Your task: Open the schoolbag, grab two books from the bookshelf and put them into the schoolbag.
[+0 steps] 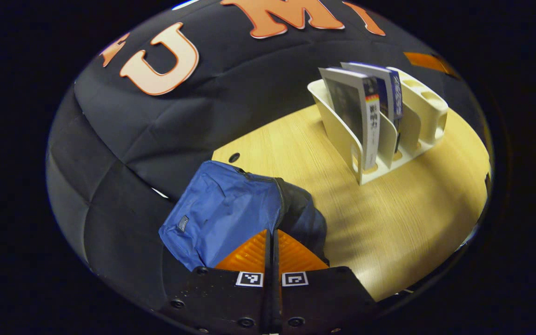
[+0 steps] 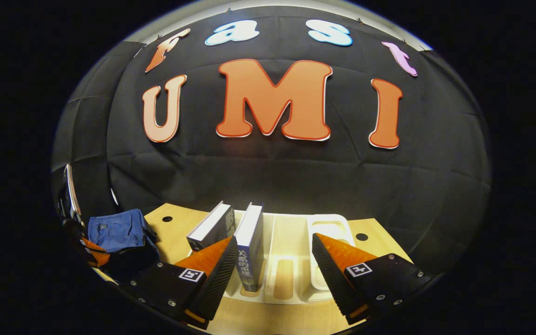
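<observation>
On the left of the desk (image 1: pixel 389 223) sits the schoolbag (image 1: pixel 224 209) — blue cloth, slumped and creased, with its dark zipper line running over the top edge. Being soft fabric, it will likely sag and fold under any pull, so the firm thing to take is the zipper tab or the stiffer seam beside it; whether the zip is already parted cannot be told from here. The left gripper (image 1: pixel 272 251) hangs just over the bag's near side, its jaws pressed together with nothing visible between them.

Further right stands the bookshelf (image 2: pixel 291 260) — a pale plastic rack with curved dividers — well apart from the bag. Two books stand upright in its slots: a grey-covered book (image 2: pixel 212 228) leaning a little, and a blue-spined book (image 2: pixel 249 246) just beside it. Both look like slim paperbacks — probably light, stiff across the cover but glossy, so liable to slip if pinched at a corner. The best hold is likely across the two faces near the top edge, where the book clears the divider, then a straight lift.

The right gripper (image 2: pixel 272 260) has its jaws spread wide, with the blue-spined book standing between them, close to the left-hand jaw; neither jaw seems to press on it.
</observation>
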`<state>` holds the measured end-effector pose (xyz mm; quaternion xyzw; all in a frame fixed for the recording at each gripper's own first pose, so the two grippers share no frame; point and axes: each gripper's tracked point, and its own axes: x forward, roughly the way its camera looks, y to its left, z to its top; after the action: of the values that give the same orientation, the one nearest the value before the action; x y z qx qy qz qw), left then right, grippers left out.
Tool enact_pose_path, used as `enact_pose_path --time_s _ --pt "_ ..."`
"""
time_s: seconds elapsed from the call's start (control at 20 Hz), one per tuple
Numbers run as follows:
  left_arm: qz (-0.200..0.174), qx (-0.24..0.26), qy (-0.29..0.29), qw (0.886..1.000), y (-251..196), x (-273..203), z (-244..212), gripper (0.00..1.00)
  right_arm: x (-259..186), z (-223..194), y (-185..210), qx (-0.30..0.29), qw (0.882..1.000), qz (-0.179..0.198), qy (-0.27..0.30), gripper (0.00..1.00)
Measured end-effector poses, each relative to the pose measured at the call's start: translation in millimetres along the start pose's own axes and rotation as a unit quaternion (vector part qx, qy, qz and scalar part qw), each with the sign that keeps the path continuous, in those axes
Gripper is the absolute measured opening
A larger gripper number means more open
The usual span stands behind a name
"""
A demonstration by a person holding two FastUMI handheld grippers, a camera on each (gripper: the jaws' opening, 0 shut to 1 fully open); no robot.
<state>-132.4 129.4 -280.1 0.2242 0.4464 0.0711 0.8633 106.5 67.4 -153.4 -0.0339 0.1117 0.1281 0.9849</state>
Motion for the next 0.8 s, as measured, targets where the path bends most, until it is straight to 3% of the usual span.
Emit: enact_pose_path --time_s 0.35,0.65,0.8 --pt "-0.042 -0.069 -0.029 0.996 49.4 -15.4 37.9 0.01 20.1 7.9 54.8 0.003 0.998 0.043 0.052 0.95" --pt "-0.071 -0.067 -0.057 0.994 81.4 -18.7 61.4 0.00 43.1 -1.9 92.9 -0.005 0.989 0.076 0.129 0.95" --pt "-0.084 -0.071 -0.069 0.992 97.0 -23.2 71.7 0.00 55.9 -15.2 96.6 -0.023 0.982 0.064 0.177 0.95"
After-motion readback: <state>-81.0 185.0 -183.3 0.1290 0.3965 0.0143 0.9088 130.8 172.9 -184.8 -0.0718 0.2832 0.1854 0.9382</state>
